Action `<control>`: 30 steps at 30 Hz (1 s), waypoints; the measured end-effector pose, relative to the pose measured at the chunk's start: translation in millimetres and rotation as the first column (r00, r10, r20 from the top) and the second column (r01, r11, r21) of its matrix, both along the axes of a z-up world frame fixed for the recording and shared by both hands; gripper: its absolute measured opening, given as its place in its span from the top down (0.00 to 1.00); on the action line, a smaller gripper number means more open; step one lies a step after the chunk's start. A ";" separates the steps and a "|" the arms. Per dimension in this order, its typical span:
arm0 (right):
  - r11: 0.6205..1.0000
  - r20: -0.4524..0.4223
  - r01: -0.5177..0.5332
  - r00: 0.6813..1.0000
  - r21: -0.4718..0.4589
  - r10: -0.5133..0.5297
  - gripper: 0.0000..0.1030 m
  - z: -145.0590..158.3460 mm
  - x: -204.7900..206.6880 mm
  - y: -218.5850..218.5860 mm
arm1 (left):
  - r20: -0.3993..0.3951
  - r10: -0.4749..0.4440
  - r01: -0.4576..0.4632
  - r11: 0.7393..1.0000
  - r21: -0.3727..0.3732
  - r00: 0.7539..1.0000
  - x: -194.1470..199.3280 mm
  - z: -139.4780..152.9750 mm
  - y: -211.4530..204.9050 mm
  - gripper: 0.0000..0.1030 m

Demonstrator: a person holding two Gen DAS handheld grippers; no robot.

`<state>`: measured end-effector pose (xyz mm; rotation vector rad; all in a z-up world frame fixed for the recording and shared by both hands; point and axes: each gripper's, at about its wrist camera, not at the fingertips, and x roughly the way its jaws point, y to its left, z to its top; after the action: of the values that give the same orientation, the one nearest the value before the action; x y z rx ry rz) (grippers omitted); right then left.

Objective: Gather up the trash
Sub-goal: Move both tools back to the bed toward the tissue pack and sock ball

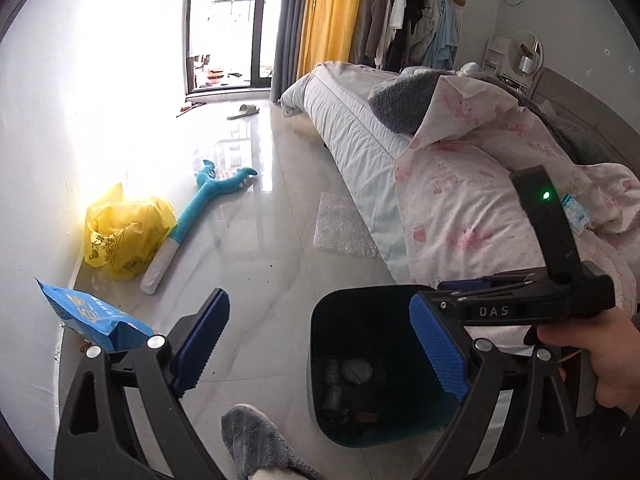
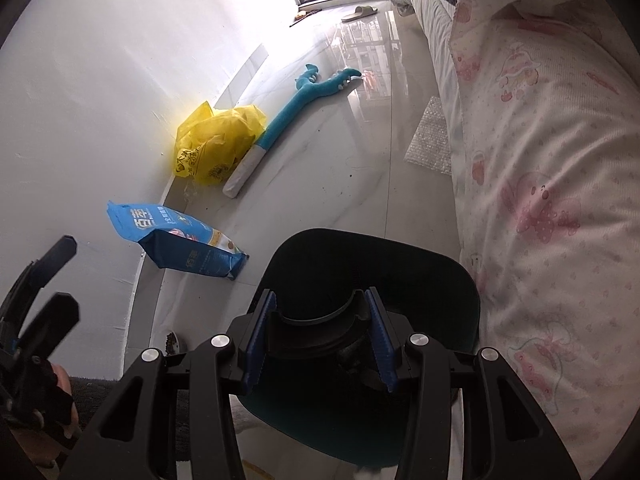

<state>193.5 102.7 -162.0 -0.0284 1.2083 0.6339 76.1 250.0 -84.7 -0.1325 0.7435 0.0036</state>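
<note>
A dark teal trash bin (image 1: 348,320) stands on the floor beside the bed, with several grey items (image 1: 354,372) at its bottom. My left gripper (image 1: 320,344) is open wide in front of the bin, nothing between its blue pads. In the right wrist view the bin (image 2: 460,276) lies directly below my right gripper (image 2: 320,340), which is shut on a black round container (image 2: 316,320), a pad on each side. The right gripper (image 1: 448,286) also shows side-on over the bin's rim, held by a hand (image 1: 600,360). The left gripper (image 2: 64,276) is blurred at the lower left.
Along the wall lie a blue snack bag (image 2: 180,240), a yellow plastic bag (image 2: 216,144) and a blue plush toy (image 2: 304,96). Bubble wrap (image 2: 430,136) lies by the bed, whose pink quilt (image 2: 540,200) hangs on the right. A grey fluffy slipper (image 1: 256,440) is near the bin.
</note>
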 end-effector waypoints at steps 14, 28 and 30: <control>0.996 -0.037 0.010 0.999 -0.092 -0.014 0.45 -22.1 -4.2 -1.5 | 0.220 -0.002 -0.009 0.999 0.050 0.975 -16.8 52.2 -15.0 0.07; 0.999 0.068 0.014 0.998 -0.053 -0.010 0.33 16.4 -8.1 -28.3 | 0.318 -0.039 0.036 0.999 0.014 0.947 -11.4 87.6 -37.0 0.05; 0.999 0.095 0.015 0.995 -0.033 -0.012 0.31 25.3 -8.6 -33.7 | 0.320 -0.058 0.053 0.998 0.027 0.946 -8.5 88.8 -46.6 0.05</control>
<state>184.9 68.9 -136.7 -0.0775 1.1267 0.5946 67.6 203.4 4.0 -0.0915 0.4210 -0.0637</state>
